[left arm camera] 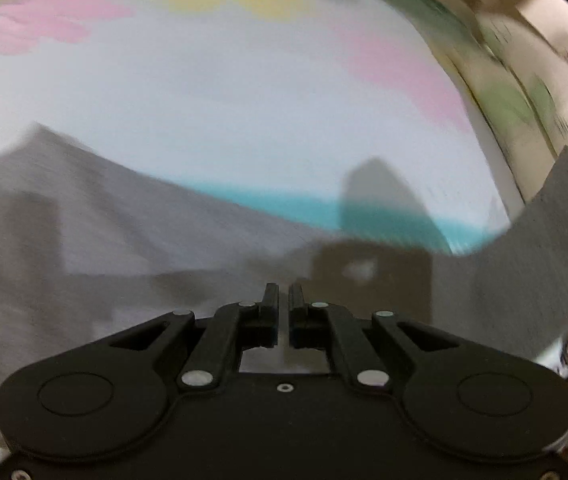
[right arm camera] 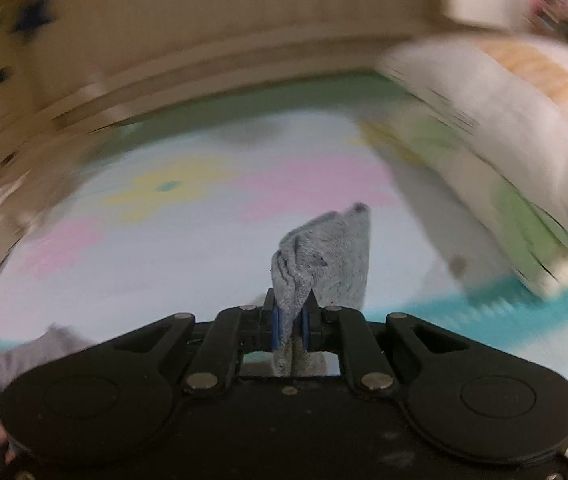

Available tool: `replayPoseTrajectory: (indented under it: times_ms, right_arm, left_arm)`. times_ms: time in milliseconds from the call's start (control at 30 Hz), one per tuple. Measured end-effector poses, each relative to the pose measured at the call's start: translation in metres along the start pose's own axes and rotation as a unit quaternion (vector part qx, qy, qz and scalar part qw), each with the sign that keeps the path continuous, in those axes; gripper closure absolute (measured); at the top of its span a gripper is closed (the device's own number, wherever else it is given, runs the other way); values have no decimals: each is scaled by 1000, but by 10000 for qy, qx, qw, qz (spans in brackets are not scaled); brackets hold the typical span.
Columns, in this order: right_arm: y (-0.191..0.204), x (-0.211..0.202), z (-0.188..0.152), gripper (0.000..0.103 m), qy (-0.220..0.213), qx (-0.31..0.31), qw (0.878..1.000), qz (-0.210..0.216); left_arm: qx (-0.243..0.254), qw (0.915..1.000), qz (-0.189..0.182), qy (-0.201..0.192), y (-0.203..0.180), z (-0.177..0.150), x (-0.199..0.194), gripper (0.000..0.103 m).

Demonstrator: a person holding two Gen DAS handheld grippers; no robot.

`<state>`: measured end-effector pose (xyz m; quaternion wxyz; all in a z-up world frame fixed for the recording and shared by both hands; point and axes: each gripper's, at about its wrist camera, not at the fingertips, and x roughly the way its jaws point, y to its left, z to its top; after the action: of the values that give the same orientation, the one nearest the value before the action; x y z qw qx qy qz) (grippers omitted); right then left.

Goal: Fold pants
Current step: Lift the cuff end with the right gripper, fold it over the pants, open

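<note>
The grey pants (left arm camera: pixel 96 232) lie spread on a pale bed sheet (left arm camera: pixel 224 92) with pink, yellow and teal patches. In the left wrist view my left gripper (left arm camera: pixel 284 294) hovers over the pants with its fingers nearly together and nothing clearly between them; one grey pant part (left arm camera: pixel 543 248) rises at the right. In the right wrist view my right gripper (right arm camera: pixel 291 312) is shut on a bunched grey fold of the pants (right arm camera: pixel 323 256), held above the sheet (right arm camera: pixel 144 264). Both views are motion-blurred.
A white and orange pillow or folded bedding (right arm camera: pixel 503 112) lies at the right of the bed. A beige wall or headboard (right arm camera: pixel 224 32) runs behind it. More grey cloth (right arm camera: pixel 36 352) shows at the lower left.
</note>
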<state>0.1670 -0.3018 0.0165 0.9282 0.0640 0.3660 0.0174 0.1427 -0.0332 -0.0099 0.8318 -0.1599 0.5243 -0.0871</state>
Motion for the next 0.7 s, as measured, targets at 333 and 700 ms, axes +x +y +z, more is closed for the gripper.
replayPoseTrajectory:
  times_ms: [333,700]
  right_arm:
    - [207,37,-106,91,523,-1884,9743,1116]
    - [242,52,-149,91,566,-1055,9883,946]
  left_arm:
    - [-797,9928,524,-724,99,2,-53,97]
    - [-769,9928,531,-749,143,-1,-76,97]
